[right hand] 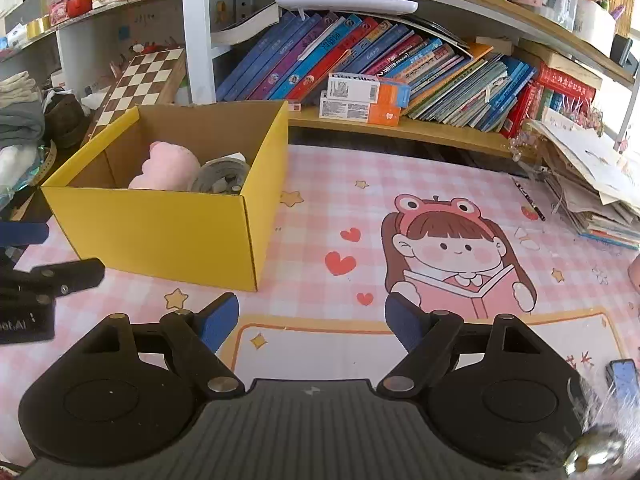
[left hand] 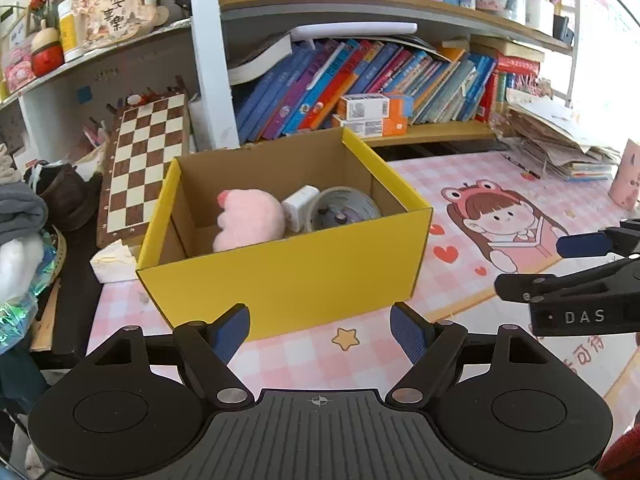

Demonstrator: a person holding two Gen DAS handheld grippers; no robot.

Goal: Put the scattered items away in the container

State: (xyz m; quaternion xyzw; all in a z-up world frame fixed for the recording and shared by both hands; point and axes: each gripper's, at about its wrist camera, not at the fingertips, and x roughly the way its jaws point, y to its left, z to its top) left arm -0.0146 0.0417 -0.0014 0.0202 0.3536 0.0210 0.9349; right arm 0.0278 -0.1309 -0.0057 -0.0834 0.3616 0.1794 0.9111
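Both your left gripper (left hand: 320, 330) and right gripper (right hand: 312, 320) are spread wide and empty, and the pink plush toy (left hand: 248, 220), white charger (left hand: 299, 206) and tape roll (left hand: 344, 210) already sit in the yellow box (left hand: 280, 276) ahead of your jaws.

We are seeing only part of the white charger (left hand: 299, 207) and the grey round thing (right hand: 219, 174), the box's (right hand: 160, 228) front wall hiding their lower halves. The right tongs (left hand: 560, 266) are running off the frame edge, as is the pink cup (left hand: 626, 180) on the table (right hand: 340, 208).
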